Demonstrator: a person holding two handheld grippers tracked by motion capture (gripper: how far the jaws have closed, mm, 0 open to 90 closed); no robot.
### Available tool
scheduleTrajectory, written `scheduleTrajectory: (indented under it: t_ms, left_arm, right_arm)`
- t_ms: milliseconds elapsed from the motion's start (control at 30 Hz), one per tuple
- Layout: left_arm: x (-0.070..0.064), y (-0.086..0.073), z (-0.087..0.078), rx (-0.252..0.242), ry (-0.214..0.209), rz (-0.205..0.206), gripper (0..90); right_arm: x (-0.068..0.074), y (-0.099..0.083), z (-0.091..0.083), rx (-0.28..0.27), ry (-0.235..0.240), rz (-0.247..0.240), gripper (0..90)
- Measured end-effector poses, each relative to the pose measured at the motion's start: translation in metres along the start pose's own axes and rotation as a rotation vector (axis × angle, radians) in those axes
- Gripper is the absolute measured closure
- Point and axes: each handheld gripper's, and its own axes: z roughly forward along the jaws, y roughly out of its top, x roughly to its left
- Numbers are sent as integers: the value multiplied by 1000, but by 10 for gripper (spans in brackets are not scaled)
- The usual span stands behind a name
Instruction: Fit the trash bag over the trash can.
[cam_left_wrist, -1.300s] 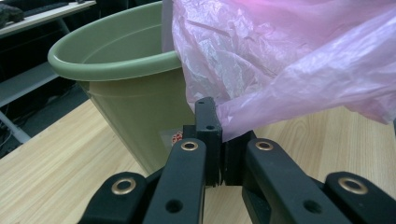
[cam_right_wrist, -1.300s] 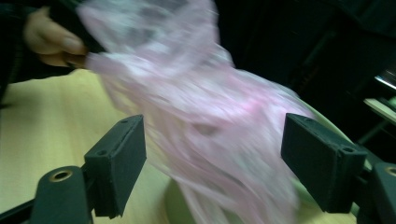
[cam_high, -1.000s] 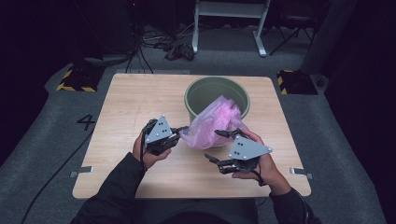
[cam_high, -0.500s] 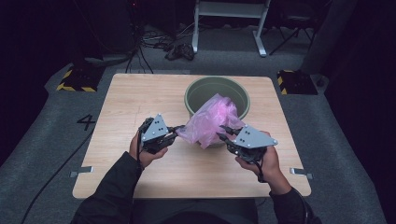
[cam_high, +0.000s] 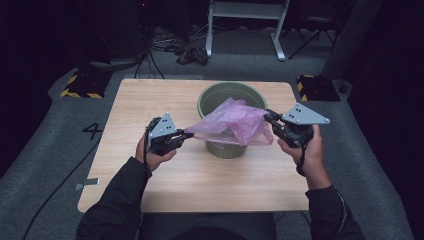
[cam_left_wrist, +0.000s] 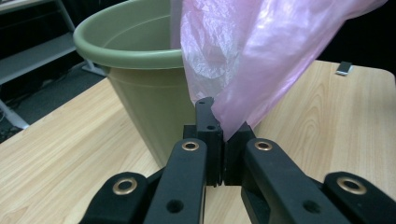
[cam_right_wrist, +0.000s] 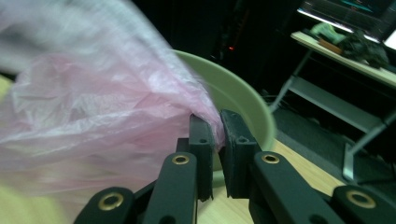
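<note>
1. One pink bag (cam_high: 234, 121) hung stretched over one green bucket (cam_high: 220, 95) on the table (cam_high: 200, 175).
2. Two grippers, left gripper (cam_high: 188, 135) and right gripper (cam_high: 268, 116), each pinched a bag edge.

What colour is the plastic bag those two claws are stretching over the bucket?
Translucent pink. The plastic bag shows best in the left gripper view.

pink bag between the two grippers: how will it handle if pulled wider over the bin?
The pink bag is likely floppy and very light: it sags and wrinkles between the left gripper and right gripper. The thin film may tear or slip where pinched. The green bin could tip if tugged sideways.
</note>
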Motion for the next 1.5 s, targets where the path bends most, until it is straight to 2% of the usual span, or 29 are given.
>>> scheduleTrajectory:
  t_ms: [67, 267, 333, 433, 533, 633, 767, 800, 900, 1000, 1100, 1167, 1233, 1300, 1367, 1467, 1500]
  left_arm:
    - [4, 1, 1, 14, -4, -3, 884]
    - [15, 3, -2, 36, -31, -8, 884]
    - [17, 4, -5, 45, -32, 5, 886]
    - [19, 3, -9, 45, -40, -9, 886]
    - [16, 3, -10, 37, -45, -7, 880]
    - [10, 4, -8, 35, -48, 5, 877]
    - [5, 4, -5, 41, -25, 17, 877]
    - [4, 4, -6, 39, -7, 15, 879]
    - [5, 3, -6, 29, 2, -8, 883]
    - [6, 1, -5, 24, 1, -17, 883]
    - [4, 0, -4, 24, -7, -20, 880]
    - [3, 0, -3, 24, -6, -20, 880]
    - [2, 0, -3, 26, -12, -20, 878]
    - [2, 1, -4, 26, -15, -18, 878]
    - [2, 2, -4, 18, -19, -18, 876]
    - [-1, 3, -4, 12, -33, -15, 873]
    - [-1, 4, -4, 14, -34, -8, 873]
  right_arm:
    - [-10, -1, 5, 14, -21, 27, 839]
    - [-33, -3, 17, 59, -57, 58, 853]
    - [-38, -7, 20, 79, -98, 51, 859]
    - [-49, -15, 21, 77, -82, 102, 840]
    - [-50, -20, 16, 40, -47, 123, 727]
    - [-41, -23, 4, -2, -3, 118, 547]
    - [-25, -30, -12, -36, 70, 98, 447]
    - [-22, -31, -16, -44, 84, 90, 427]
    - [-14, -34, -30, -64, 111, 81, 370]
    - [-4, -36, -44, -99, 160, 63, 358]
    - [15, -35, -51, -115, 207, 20, 349]
    - [32, -34, -50, -104, 242, -42, 327]
    - [49, -31, -47, -96, 241, -110, 324]
    - [62, -28, -41, -94, 267, -140, 327]
    - [73, -25, -32, -63, 253, -180, 319]
    - [85, -21, -20, -59, 243, -194, 314]
    - [88, -19, -17, -59, 223, -198, 314]
